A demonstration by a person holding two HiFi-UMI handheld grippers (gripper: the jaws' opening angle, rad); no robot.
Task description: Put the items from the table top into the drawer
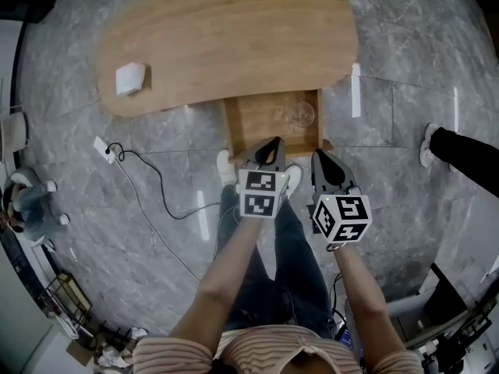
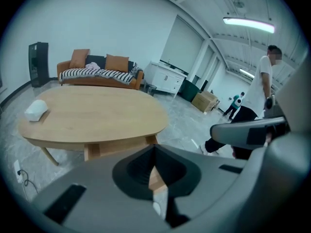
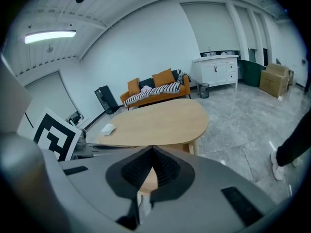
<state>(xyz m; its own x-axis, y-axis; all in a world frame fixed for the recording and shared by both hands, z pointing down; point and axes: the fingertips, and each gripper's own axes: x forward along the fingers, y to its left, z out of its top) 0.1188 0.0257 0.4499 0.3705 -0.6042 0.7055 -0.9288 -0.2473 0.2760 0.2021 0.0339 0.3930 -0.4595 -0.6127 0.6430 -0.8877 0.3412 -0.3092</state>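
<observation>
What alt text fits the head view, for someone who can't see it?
Seen from above, a person holds the shut, empty left claw and right claw at the front of an open drawer with a glass in it. A white item lies on the wooden table beyond.

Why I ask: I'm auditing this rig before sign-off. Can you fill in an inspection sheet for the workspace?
Surface: oval wooden table, with a drawer standing open beneath its near edge.
Job's things: white item on the tabletop's left end; clear glass item inside the drawer.
Clutter: nothing seen.
Tools: left tool and right tool both shut and empty, near the drawer's front.
Cables: black cable running from a white plug block across the floor.
Surroundings: grey stone floor; a bystander's shoe at right; orange sofa beyond the table.
</observation>
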